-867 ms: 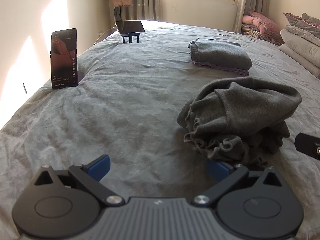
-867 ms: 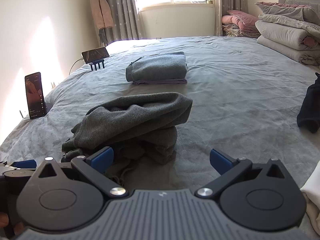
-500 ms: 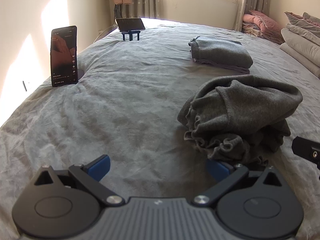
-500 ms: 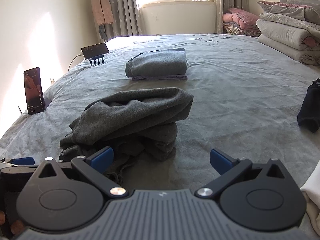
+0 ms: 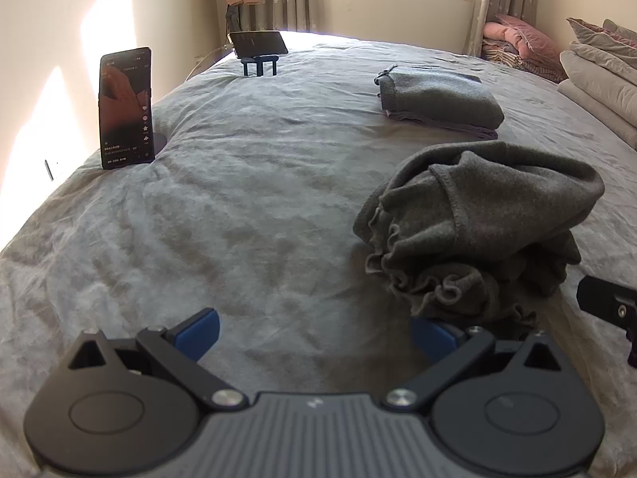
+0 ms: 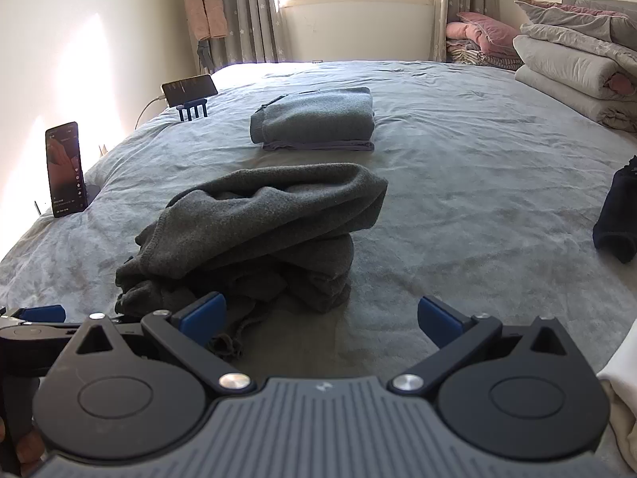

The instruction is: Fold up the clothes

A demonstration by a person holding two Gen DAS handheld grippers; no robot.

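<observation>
A crumpled dark grey garment [image 5: 477, 231] lies heaped on the grey bed cover [image 5: 239, 219]; it also shows in the right wrist view [image 6: 258, 231]. My left gripper [image 5: 314, 334] is open and empty, low over the bed, with its right pad at the heap's near left edge. My right gripper [image 6: 322, 314] is open and empty, just in front of the heap, its left pad touching the near hem. The left gripper's blue tip [image 6: 42, 312] shows at the left of the right wrist view. A folded grey garment [image 5: 438, 99] lies farther back and also shows in the right wrist view [image 6: 318, 119].
A phone [image 5: 125, 107] stands upright at the bed's left edge, another phone on a blue stand [image 5: 258, 46] farther back. A dark garment [image 6: 617, 215] lies at the right. Folded quilts and pillows [image 6: 573, 63] are stacked at the far right. White cloth [image 6: 621, 410] is at the near right.
Both grippers have shifted slightly, so the heap sits a little higher and closer in the right wrist view. The garment itself has not moved. Both stay open.
</observation>
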